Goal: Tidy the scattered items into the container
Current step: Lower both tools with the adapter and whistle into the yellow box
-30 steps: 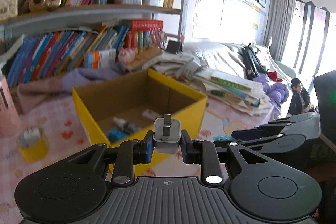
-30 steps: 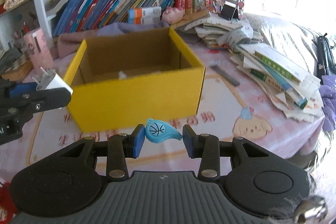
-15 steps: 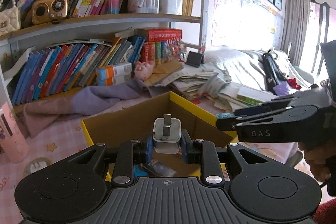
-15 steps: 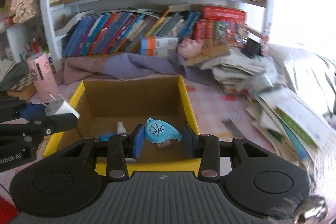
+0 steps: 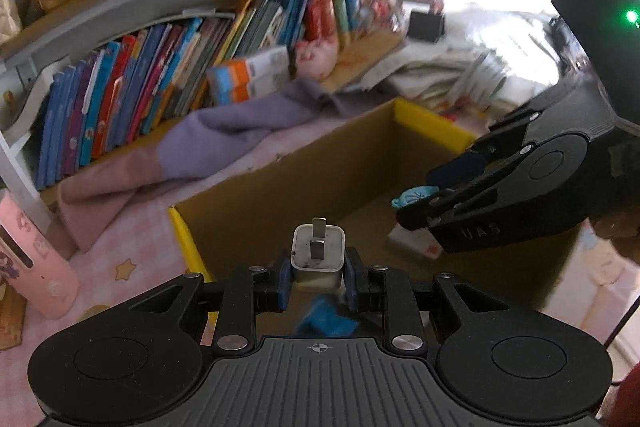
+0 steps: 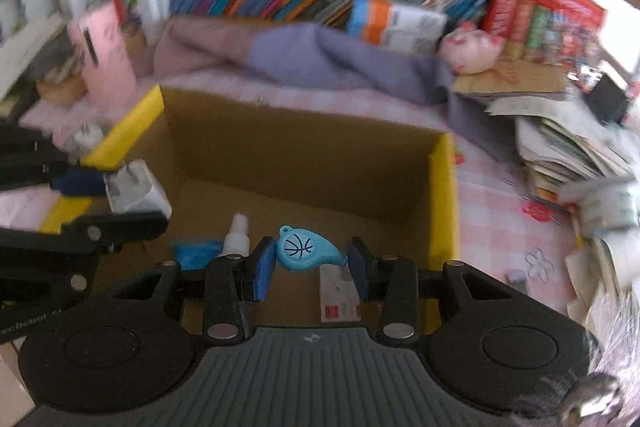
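A pink checked tablecloth [image 5: 136, 247] is seen under a bookshelf [image 5: 168, 39] packed with colourful books, and a purple cloth [image 5: 224, 131] is spread before the books.

In the left wrist view, the yellow cardboard box [image 5: 432, 123] is placed in the middle of the frame, with its brown inside open to the camera. The left gripper [image 5: 319, 277] is seen at the lower centre, and a white plug adapter [image 5: 319, 255] is clamped tightly between its blue pads, prongs up, above the near part of the box. A blurred blue item [image 5: 326, 319] is seen on the box floor just below it. At the right, the right gripper [image 5: 424, 195] is held over the box with a small blue whistle [image 5: 414, 195] in its tips. A pink bottle [image 5: 28, 259] is standing at the left edge.

In the right wrist view, the box [image 6: 444, 195] fills the centre. The whistle [image 6: 302, 251], marked with a basketball, is gripped between the pads of the right gripper [image 6: 312, 263], above the box floor. A white spray bottle [image 6: 237, 235], a blue item [image 6: 196, 253] and a white and red card [image 6: 338, 297] are lying inside. At the left edge, the left gripper [image 6: 120, 187] is seen with the adapter [image 6: 134, 189]. A pink pig figure [image 6: 472, 53] is set at the upper right.
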{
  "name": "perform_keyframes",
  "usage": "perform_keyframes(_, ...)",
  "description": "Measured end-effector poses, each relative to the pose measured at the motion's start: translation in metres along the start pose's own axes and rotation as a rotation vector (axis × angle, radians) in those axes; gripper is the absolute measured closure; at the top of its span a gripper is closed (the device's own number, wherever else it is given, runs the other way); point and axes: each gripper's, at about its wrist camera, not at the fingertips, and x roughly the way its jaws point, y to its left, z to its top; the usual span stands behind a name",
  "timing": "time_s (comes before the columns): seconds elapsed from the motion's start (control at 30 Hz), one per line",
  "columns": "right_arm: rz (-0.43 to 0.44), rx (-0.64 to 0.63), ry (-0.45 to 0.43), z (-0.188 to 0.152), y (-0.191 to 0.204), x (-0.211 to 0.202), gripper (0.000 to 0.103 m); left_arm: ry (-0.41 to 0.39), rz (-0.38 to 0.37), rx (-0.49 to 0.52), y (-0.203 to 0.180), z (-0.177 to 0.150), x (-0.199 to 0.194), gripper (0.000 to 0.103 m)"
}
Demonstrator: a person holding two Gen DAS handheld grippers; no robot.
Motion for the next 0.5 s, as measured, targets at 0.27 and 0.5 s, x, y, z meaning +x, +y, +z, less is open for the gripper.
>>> perform_keyframes(0.27,0.025,-0.128,0.086,0.020,0.002,0.036,0.066,0.104,0.009,0.046,-0.003,0.009,0.033,0.078)
perform_keyframes(0.5,0.039,-0.136,0.111,0.025,-0.001,0.050,0.066,0.146,0.012,0.063,-0.007,0.009,0.048,0.078)
